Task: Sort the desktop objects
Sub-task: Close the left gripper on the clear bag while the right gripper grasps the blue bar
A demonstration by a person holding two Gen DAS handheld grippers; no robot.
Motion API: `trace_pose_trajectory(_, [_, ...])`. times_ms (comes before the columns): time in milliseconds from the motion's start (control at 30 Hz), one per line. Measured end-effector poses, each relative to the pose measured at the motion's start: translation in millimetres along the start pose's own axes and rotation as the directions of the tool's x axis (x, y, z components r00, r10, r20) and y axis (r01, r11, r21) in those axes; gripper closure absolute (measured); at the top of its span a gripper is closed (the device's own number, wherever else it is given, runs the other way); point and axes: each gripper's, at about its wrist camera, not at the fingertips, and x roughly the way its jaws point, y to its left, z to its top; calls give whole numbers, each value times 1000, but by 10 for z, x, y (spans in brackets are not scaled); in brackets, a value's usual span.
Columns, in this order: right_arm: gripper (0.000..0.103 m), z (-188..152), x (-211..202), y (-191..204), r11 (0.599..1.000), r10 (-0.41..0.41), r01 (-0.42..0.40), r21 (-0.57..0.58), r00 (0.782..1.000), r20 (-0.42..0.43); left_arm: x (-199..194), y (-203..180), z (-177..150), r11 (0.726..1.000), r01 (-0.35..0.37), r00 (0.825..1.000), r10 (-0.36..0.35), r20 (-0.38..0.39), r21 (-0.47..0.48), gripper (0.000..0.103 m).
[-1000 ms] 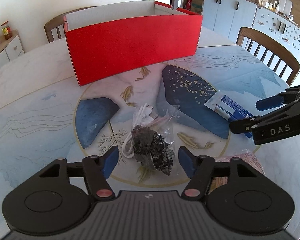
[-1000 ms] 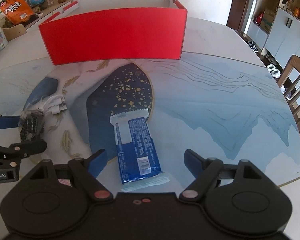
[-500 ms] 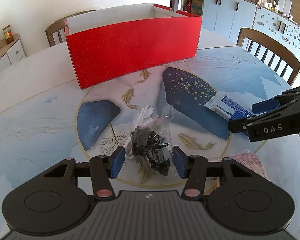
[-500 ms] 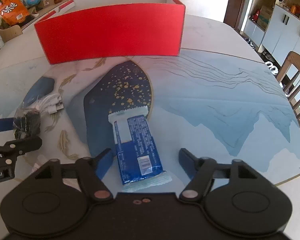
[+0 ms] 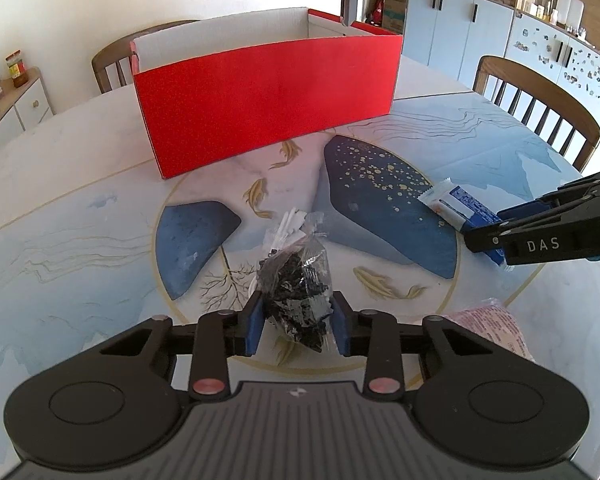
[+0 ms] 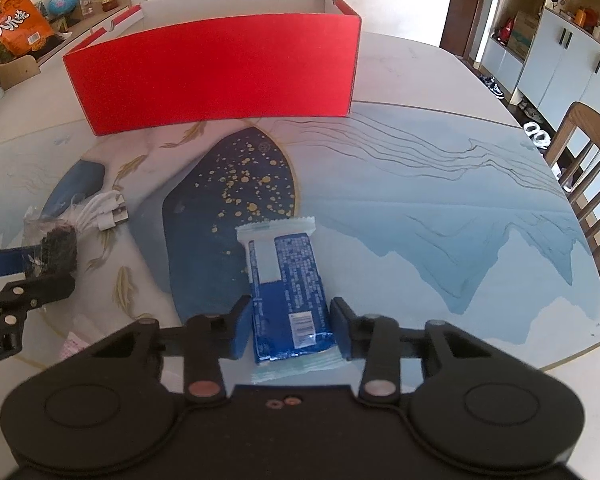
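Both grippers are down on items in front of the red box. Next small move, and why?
Probably lift both straight up. The right gripper is shut on the blue packet; the left gripper is closing on the clear bag. Both items lie on the table, short of the red box.

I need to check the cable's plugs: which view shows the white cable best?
The right wrist view: the white cable lies with its plugs clear. In the left wrist view, the clear bag hides most of it.
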Motion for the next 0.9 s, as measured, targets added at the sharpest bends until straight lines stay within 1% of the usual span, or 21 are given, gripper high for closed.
trace_pose_trajectory(400, [65, 29, -158, 21, 1000, 6, -7, 8, 1000, 25, -120, 34, 52, 1000, 7, 1000, -7, 17, -18, 71])
trace_pose_trajectory(900, [65, 126, -510, 40, 999, 35, -37, 16, 996, 78, -308, 0, 217, 1000, -7, 999, 8, 38, -19, 71])
